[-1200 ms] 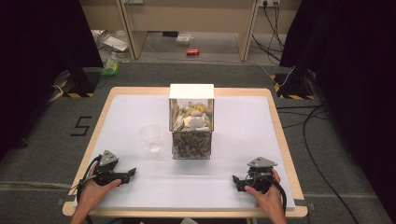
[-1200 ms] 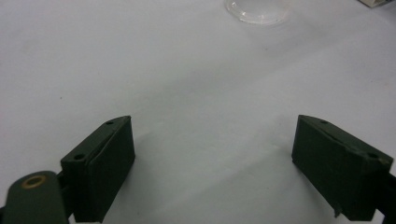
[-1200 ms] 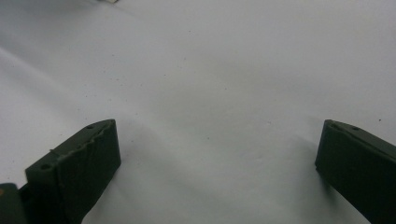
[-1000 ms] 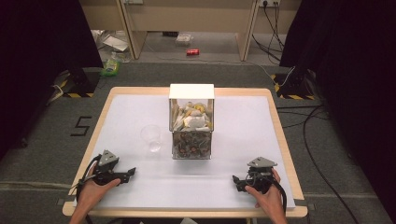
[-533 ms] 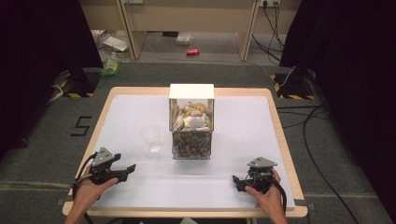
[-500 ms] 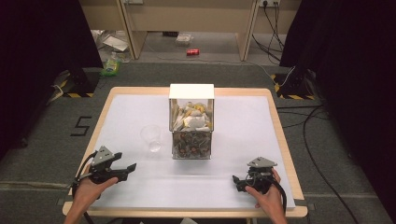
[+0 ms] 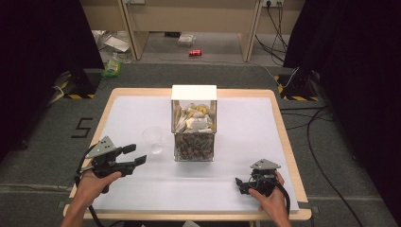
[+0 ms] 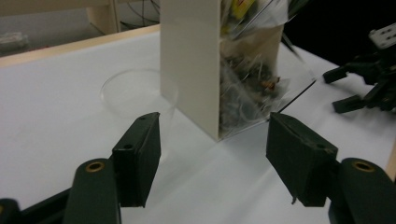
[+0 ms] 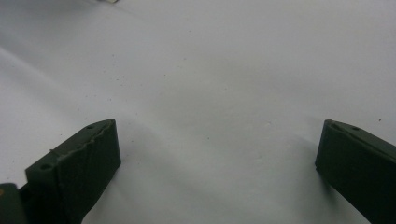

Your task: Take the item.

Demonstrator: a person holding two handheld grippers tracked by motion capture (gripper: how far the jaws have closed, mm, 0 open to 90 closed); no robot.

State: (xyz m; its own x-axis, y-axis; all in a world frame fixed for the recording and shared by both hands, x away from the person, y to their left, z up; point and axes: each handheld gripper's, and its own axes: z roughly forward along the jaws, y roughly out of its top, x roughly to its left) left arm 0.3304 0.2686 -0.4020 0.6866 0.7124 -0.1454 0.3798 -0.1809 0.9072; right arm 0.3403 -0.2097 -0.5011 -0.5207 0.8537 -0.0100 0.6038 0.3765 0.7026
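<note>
Clear plastic cup stands upright on the white desk, just beside the tall box with white top and see-through walls stuffed with wrappers — probably the cup waits there to be picked up. Left gripper is lifted off the desk and points toward the cup; its fingers have just been closing, yet stand apart with nothing between them. Right gripper rests low near the desk edge — fingers wide apart, empty.
</note>
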